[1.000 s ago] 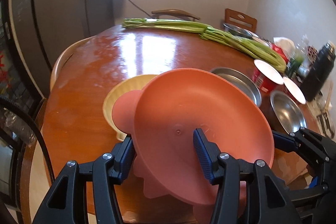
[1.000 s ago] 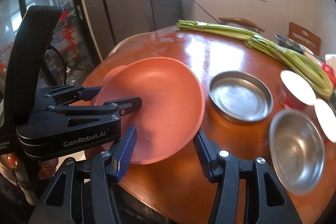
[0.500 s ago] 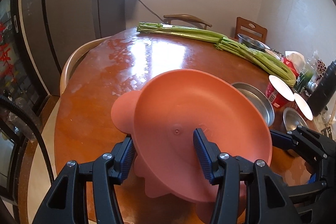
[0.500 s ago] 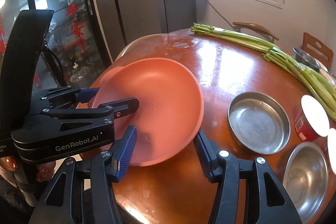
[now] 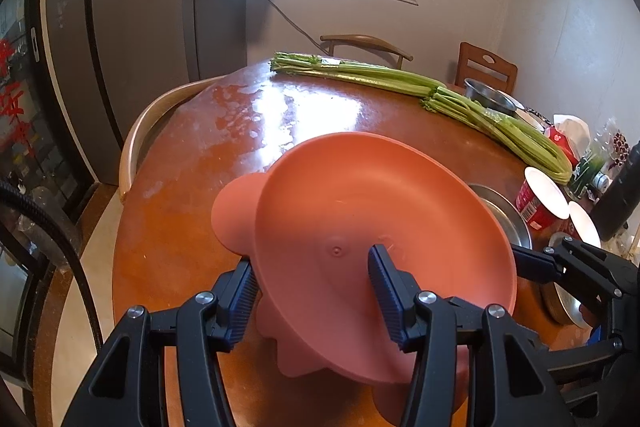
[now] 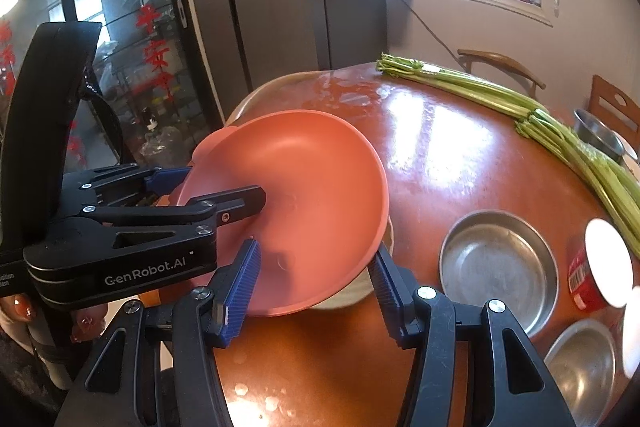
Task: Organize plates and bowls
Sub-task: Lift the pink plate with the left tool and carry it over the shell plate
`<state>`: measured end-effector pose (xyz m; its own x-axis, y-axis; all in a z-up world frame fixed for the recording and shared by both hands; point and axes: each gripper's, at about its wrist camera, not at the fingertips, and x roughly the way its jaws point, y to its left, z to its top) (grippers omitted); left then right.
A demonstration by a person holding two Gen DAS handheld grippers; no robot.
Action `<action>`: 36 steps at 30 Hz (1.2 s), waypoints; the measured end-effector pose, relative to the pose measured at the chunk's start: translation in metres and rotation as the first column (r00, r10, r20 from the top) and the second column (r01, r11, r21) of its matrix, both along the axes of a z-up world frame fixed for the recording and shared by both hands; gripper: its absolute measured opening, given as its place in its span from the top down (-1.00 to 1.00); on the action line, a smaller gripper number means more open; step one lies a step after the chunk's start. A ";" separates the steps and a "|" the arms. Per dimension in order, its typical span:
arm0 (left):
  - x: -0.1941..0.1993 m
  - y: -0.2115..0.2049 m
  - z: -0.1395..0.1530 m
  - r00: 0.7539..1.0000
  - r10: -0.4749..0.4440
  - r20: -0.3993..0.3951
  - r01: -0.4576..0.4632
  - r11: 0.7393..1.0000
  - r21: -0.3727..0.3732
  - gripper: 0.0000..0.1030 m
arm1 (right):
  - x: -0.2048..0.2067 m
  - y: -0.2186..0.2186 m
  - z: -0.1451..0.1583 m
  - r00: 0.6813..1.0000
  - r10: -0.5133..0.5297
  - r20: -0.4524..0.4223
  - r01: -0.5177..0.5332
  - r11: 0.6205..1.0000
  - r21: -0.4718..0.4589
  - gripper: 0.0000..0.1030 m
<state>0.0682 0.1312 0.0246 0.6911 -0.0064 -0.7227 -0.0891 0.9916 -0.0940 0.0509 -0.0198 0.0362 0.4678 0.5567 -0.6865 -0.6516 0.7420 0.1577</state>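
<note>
A salmon-pink plate (image 5: 360,211) with round ear tabs hangs tilted above the wooden table (image 5: 192,227). My left gripper (image 5: 312,275) is shut on its near rim, one pad inside the dish and one under it. In the right wrist view the same pink plate (image 6: 312,179) is clamped from the opposite side by my right gripper (image 6: 312,267), again with the rim between the pads. The left gripper (image 6: 212,187) shows there at the plate's left edge. A cream bowl (image 6: 356,297) peeks out beneath the plate.
A steel plate (image 6: 496,267) and a steel bowl (image 6: 580,367) sit to the right, beside red paper cups (image 6: 596,267). Celery stalks (image 6: 520,107) lie across the far side. A chair back (image 5: 148,123) hugs the table's left edge; a fridge (image 5: 140,27) stands behind.
Both grippers have carried the pink plate to the left together and slightly up. The steel dishes have slid right in both views, and the cream bowl is now hidden in the left view.
</note>
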 end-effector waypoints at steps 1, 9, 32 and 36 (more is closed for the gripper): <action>0.002 0.001 0.000 1.000 0.003 -0.002 -0.003 1.000 -0.002 -0.05 | 0.003 0.001 0.000 1.000 0.001 0.001 -0.001 1.000 0.001 -0.12; 0.010 0.003 -0.015 0.999 0.029 -0.029 -0.030 0.999 -0.023 -0.04 | 0.012 0.006 -0.012 1.000 -0.005 -0.031 0.005 1.000 -0.010 -0.12; 0.023 0.003 -0.046 0.994 0.024 -0.108 -0.029 0.998 -0.048 -0.04 | 0.035 0.012 -0.049 0.997 -0.010 -0.082 0.005 0.998 -0.060 -0.12; 0.026 0.004 -0.051 0.993 0.023 -0.119 -0.030 0.998 -0.056 -0.04 | 0.035 0.016 -0.050 0.998 -0.009 -0.057 0.004 0.996 -0.087 -0.12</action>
<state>0.0947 0.1354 -0.0260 0.6010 -0.0336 -0.7985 -0.1290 0.9819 -0.1384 0.0862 -0.0037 -0.0142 0.4300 0.4908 -0.7578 -0.6383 0.7588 0.1293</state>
